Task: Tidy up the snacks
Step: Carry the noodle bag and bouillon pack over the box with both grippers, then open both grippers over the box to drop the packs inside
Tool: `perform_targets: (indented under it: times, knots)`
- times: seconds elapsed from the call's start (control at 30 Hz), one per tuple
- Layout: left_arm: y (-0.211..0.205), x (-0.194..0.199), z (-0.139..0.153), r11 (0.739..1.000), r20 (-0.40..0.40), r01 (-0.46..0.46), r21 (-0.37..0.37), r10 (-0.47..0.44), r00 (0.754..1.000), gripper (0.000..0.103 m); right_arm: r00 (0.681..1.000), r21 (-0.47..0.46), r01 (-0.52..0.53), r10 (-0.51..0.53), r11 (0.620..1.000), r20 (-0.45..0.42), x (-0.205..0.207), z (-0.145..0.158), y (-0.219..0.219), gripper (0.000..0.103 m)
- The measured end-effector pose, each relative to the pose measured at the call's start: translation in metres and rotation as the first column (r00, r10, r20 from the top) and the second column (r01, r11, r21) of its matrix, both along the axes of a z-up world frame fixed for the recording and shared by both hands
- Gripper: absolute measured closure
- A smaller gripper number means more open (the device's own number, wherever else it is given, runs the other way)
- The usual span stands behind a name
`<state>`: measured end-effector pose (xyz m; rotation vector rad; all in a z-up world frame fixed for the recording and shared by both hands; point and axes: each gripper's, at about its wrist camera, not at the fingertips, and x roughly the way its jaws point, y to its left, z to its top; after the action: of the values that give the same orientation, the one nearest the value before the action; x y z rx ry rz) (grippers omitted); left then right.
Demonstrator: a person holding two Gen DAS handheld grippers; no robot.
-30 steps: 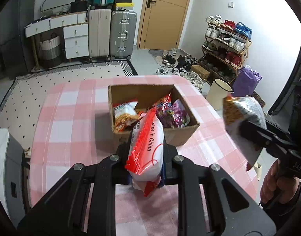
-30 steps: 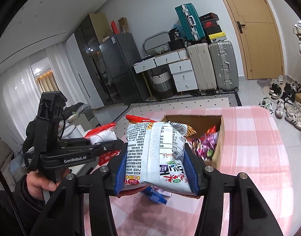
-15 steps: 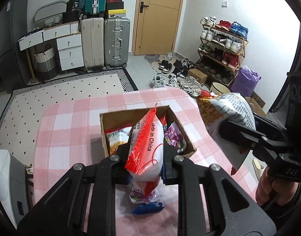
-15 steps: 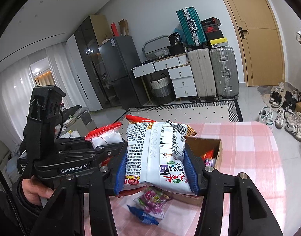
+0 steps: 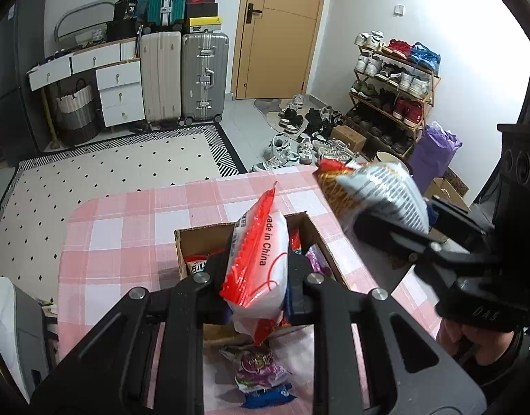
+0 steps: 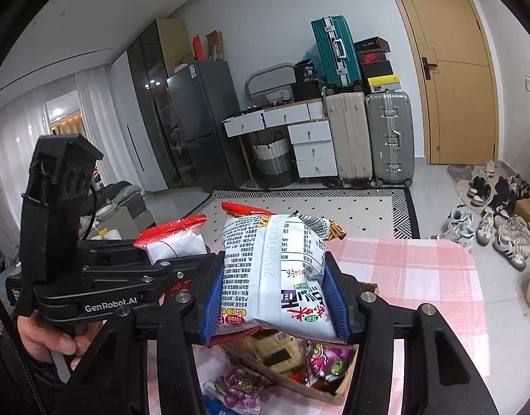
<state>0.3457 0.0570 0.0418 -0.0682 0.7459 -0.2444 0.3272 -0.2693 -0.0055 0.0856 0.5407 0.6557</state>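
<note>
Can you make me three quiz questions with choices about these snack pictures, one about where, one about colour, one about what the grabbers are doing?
1. Where does the purple snack packet lie?
A. Inside the brown cardboard box
B. On the pink checked tablecloth, outside the box
C. On the floor rug

2. What colour is the crimped edge of the white packet in the left gripper?
A. Green
B. Yellow
C. Red

3. What is the right gripper doing?
A. Hanging open and empty
B. Shut on the white printed noodle packet
C. Pressing on the box

Answers:
1 B, the purple packet rests on the cloth, on the near side of the box.
2 C, the crimped seam is bright red.
3 B, its blue pads press both sides of the noodle packet.
</note>
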Motion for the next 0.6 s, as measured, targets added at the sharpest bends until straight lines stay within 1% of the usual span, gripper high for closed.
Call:
perform_targets:
  times: [0.17,0.43,0.53,0.6]
  knots:
    - [-0.002,0.030,-0.017,1.000,-0.045,0.012,-0.007,-0.013,0.999,0.085,1.000,-0.020,-0.002,0.001,1.000,-0.024,0.022,-0.013,0.008,0.051]
    - [-0.003,0.065,-0.056,1.000,-0.107,0.021,-0.021,-0.023,0.994,0.085,0.996,-0.064,-0.002,-0.004,0.998,-0.094,0.057,-0.052,0.016,0.051]
    - [-0.004,0.076,-0.071,0.999,-0.136,0.021,-0.027,-0.025,0.990,0.085,0.994,-0.061,0.002,-0.009,0.998,-0.112,0.067,-0.064,0.017,0.051]
    - [-0.002,0.083,-0.080,0.999,-0.150,0.025,-0.048,-0.032,0.988,0.085,0.992,-0.063,0.010,-0.018,0.998,-0.121,0.073,-0.070,0.017,0.051]
